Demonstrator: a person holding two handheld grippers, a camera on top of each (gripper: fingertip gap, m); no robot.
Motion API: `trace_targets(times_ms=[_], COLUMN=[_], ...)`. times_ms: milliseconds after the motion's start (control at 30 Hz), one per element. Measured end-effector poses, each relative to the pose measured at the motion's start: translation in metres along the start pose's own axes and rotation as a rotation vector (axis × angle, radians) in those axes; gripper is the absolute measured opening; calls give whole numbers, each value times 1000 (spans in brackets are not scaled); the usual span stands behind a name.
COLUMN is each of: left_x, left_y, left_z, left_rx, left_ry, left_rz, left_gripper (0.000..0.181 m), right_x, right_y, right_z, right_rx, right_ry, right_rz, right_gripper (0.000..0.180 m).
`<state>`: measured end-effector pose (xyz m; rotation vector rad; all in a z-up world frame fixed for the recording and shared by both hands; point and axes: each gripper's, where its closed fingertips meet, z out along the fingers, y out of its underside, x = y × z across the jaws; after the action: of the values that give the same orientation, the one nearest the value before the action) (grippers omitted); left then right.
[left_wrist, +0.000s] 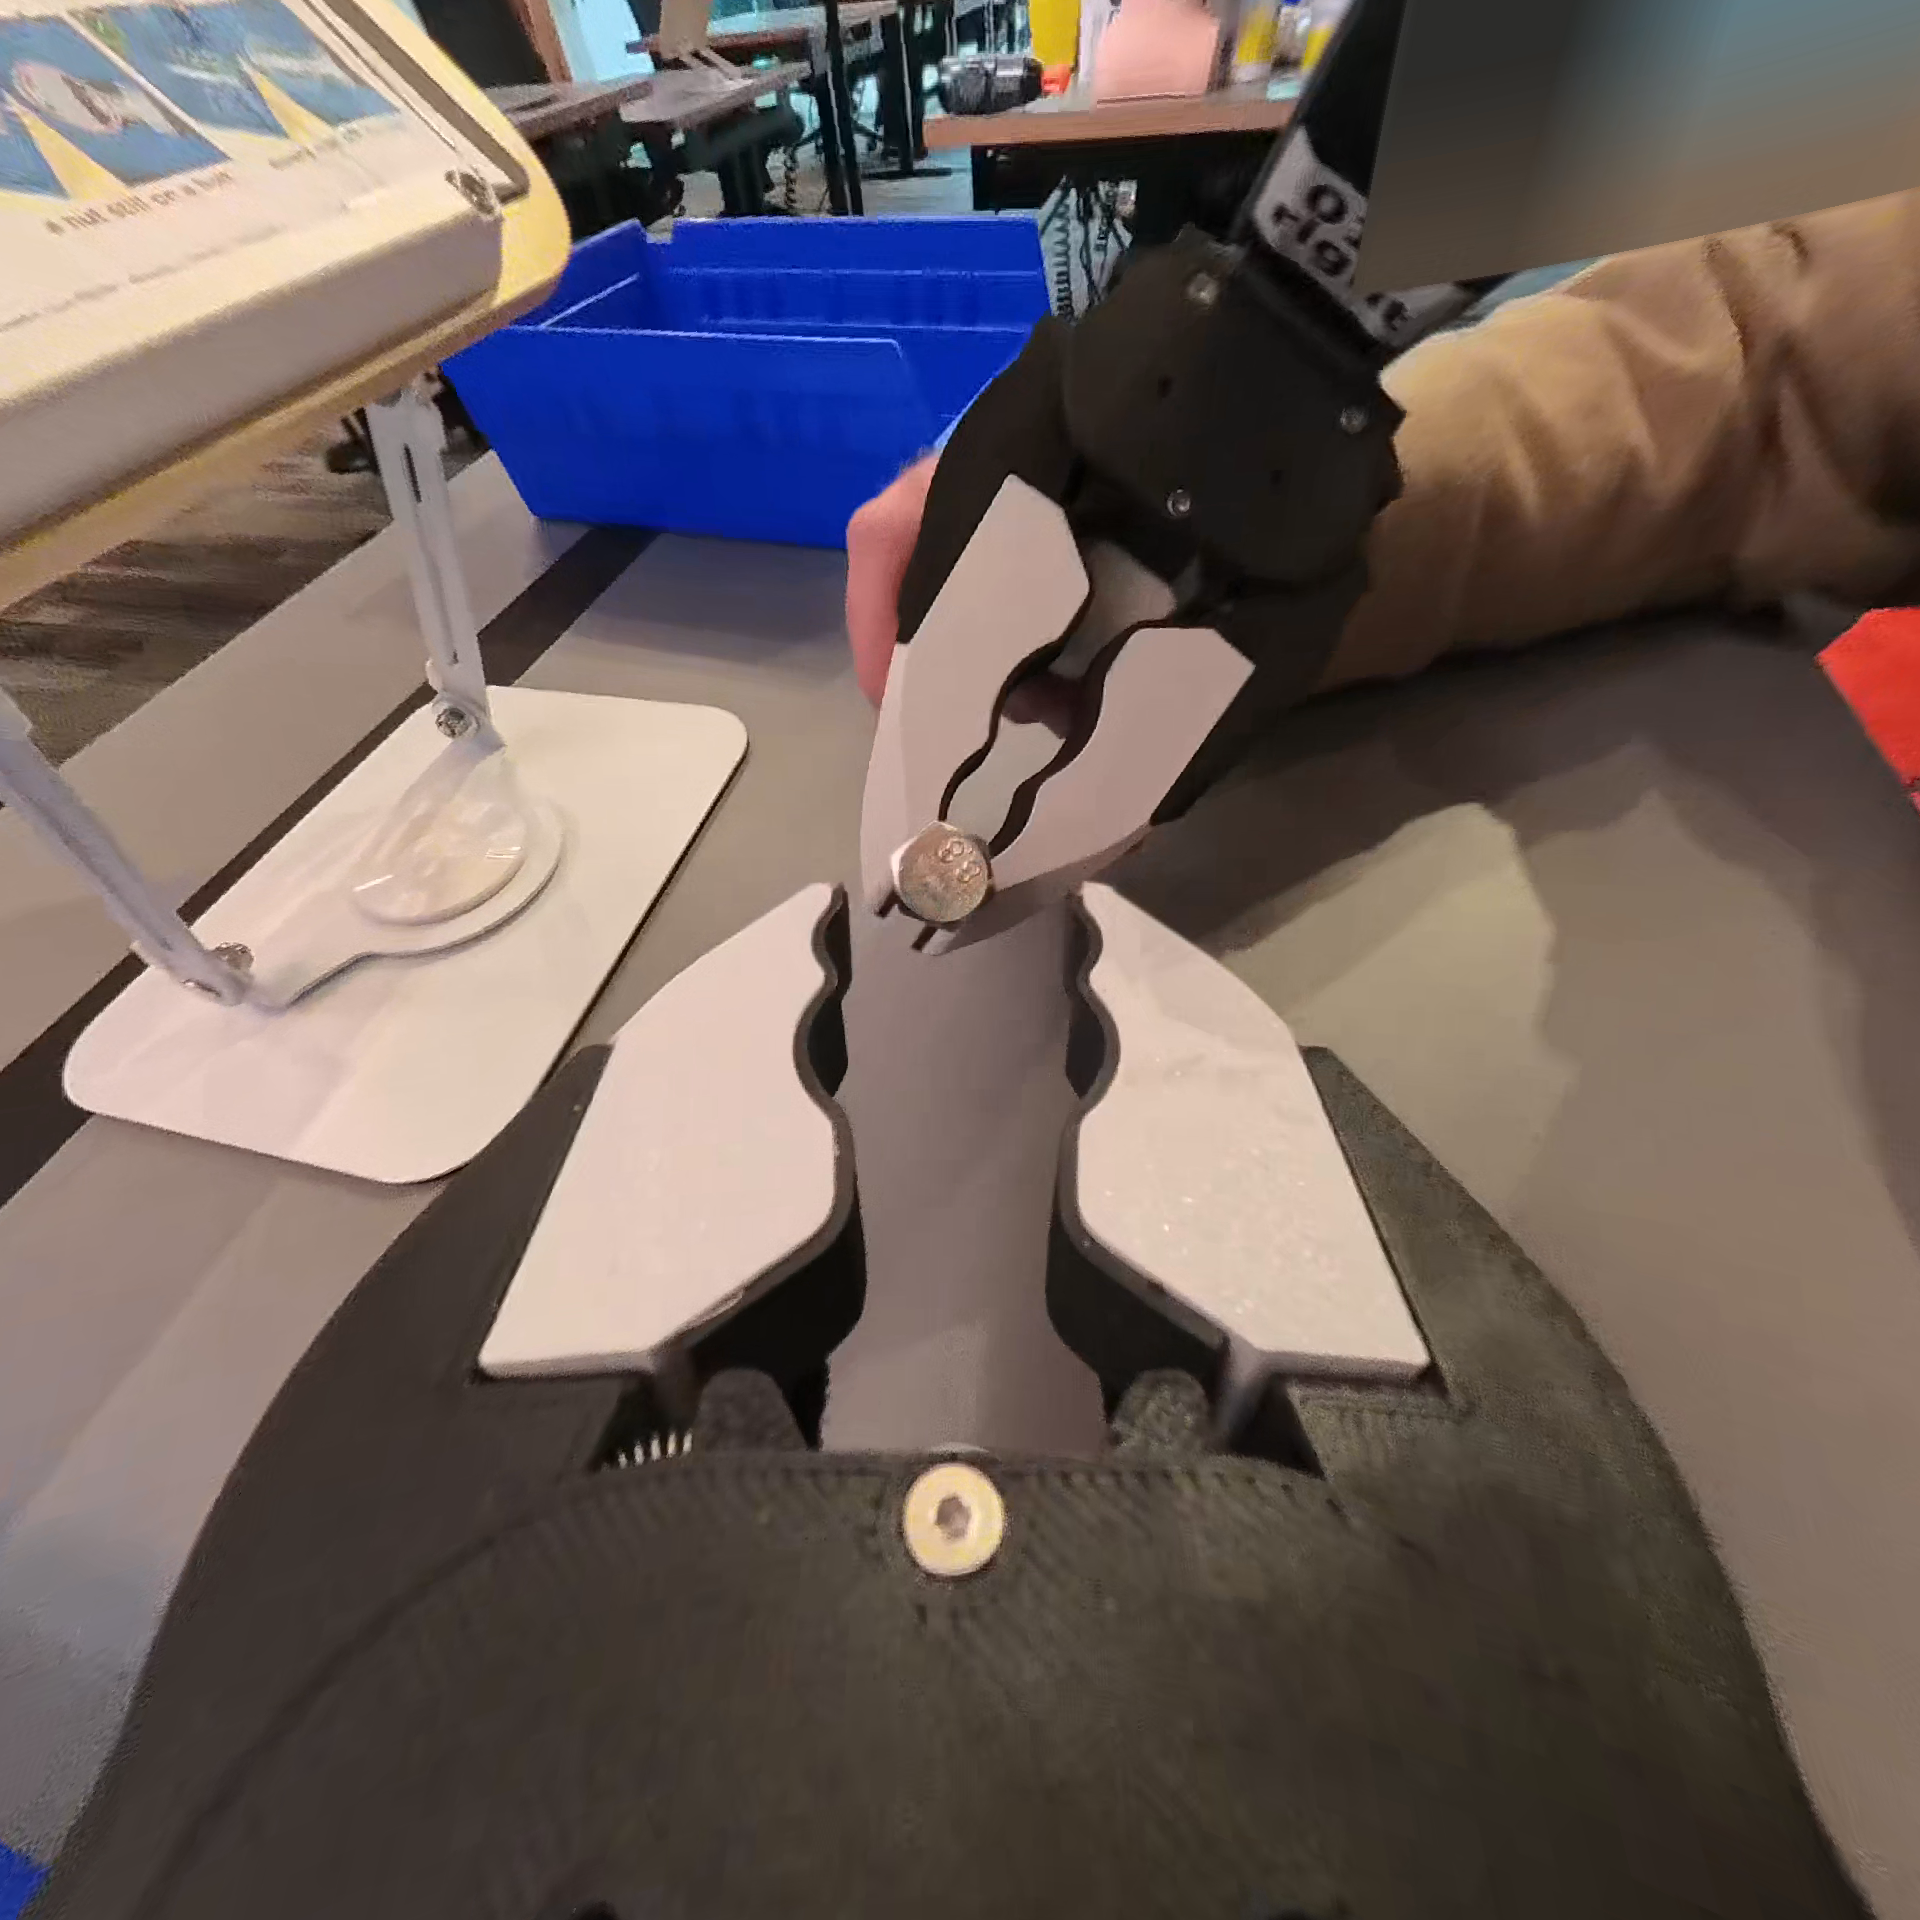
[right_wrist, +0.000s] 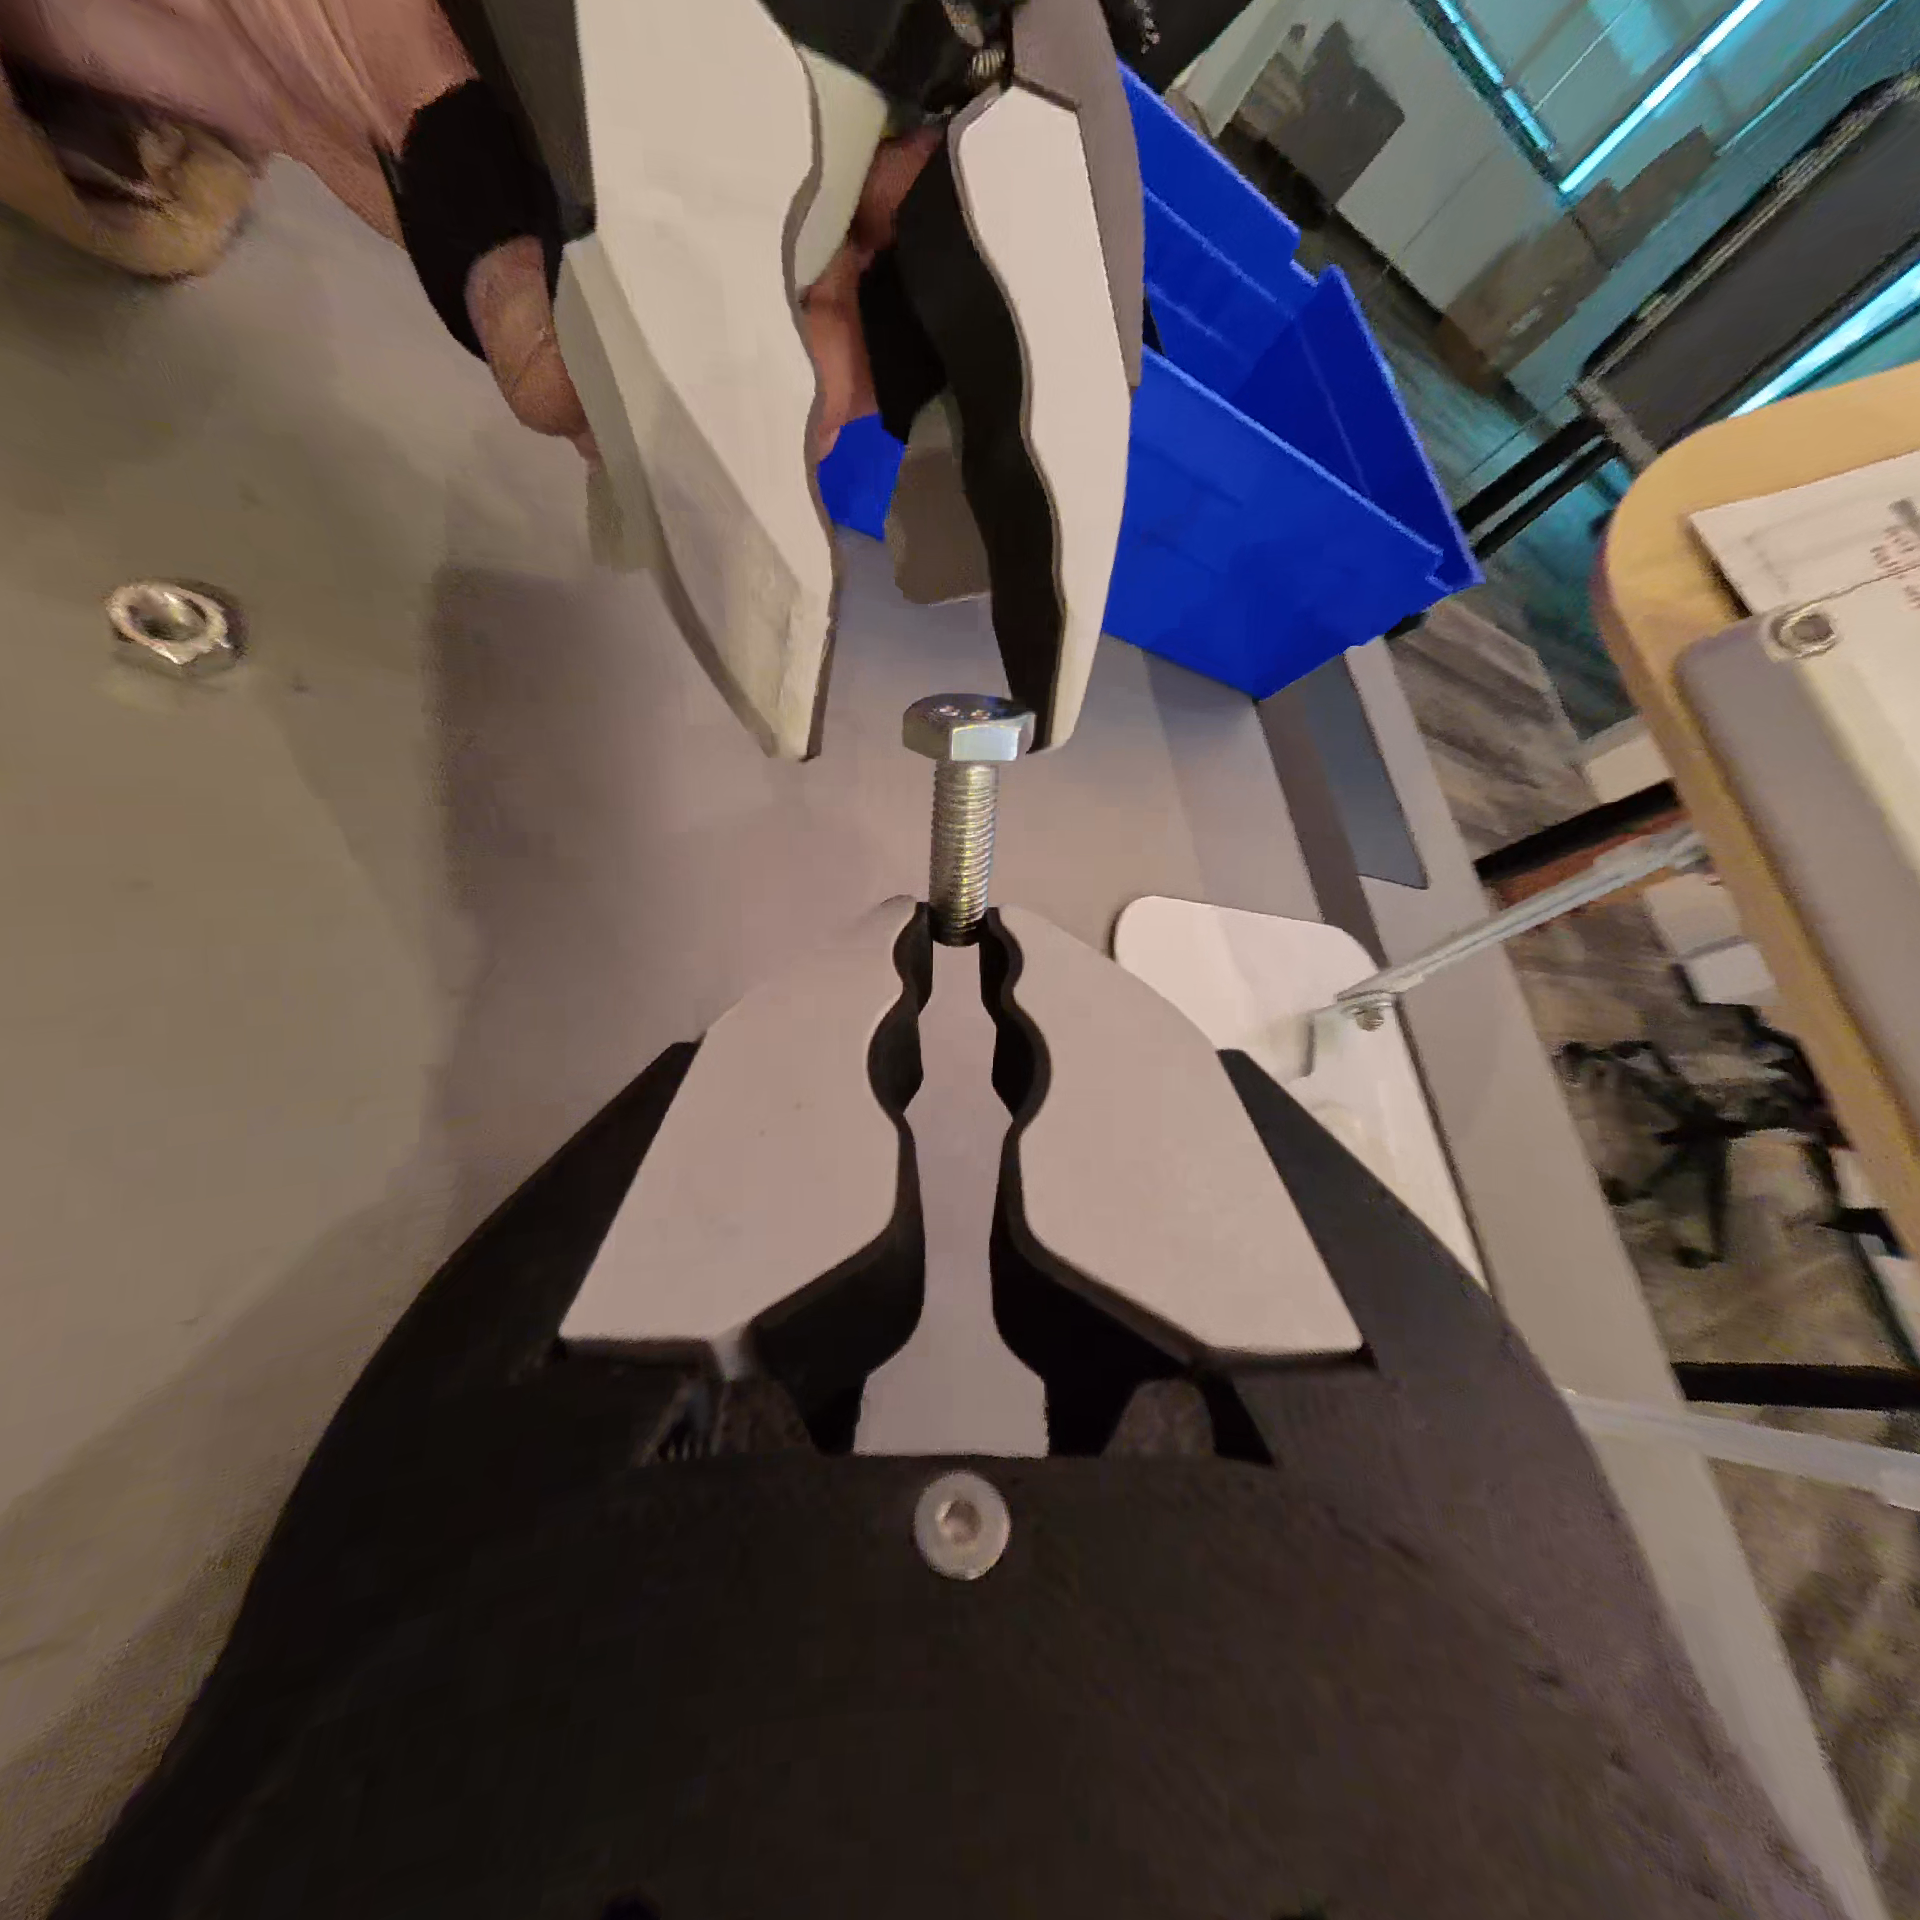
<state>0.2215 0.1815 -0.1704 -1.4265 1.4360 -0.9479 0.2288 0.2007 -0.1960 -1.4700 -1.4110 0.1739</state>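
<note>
My right gripper (right_wrist: 956, 914) is shut on the threaded end of a silver hex bolt (right_wrist: 961, 821) and holds it above the grey table (right_wrist: 312, 935). The bolt's head (right_wrist: 966, 727) points toward my left gripper (right_wrist: 920, 732), which is open with its fingertips on either side of the head. One fingertip (right_wrist: 1049, 707) looks to touch the head. In the left wrist view my left gripper (left_wrist: 956, 912) is open, and the bolt's head (left_wrist: 943, 871) faces it from the right gripper (left_wrist: 914, 925). A silver nut (right_wrist: 171, 623) lies loose on the table.
A blue divided bin (left_wrist: 727, 416) stands at the table's far side. A white stand's base plate (left_wrist: 416, 935) holds up a tilted board with a printed sheet (left_wrist: 208, 156) on the left. A tan sleeve (left_wrist: 1610, 436) and a red object (left_wrist: 1881, 686) are at the right. Both grippers' tips are close together, under 4 cm apart. The silver nut (right_wrist: 171, 623) is about 15 cm from both grippers' fingertips.
</note>
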Motion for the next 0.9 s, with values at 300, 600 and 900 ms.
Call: trace_targets(times_ms=[300,600,900], left_x=[-3,-6,-8], left_y=[8,13,17], left_z=[6,10,11], left_rx=[-60,-93,-121], left_ry=[-34,-75,-102], left_rz=[-38,-15,4], left_gripper=[32,18,18], right_x=[4,5,6], right_y=[7,11,15], right_z=[5,5,6], right_rx=[-110,-142,-165], right_ry=[171,182,190], right_rz=[-238,-213,-222], right_gripper=[9,9,9])
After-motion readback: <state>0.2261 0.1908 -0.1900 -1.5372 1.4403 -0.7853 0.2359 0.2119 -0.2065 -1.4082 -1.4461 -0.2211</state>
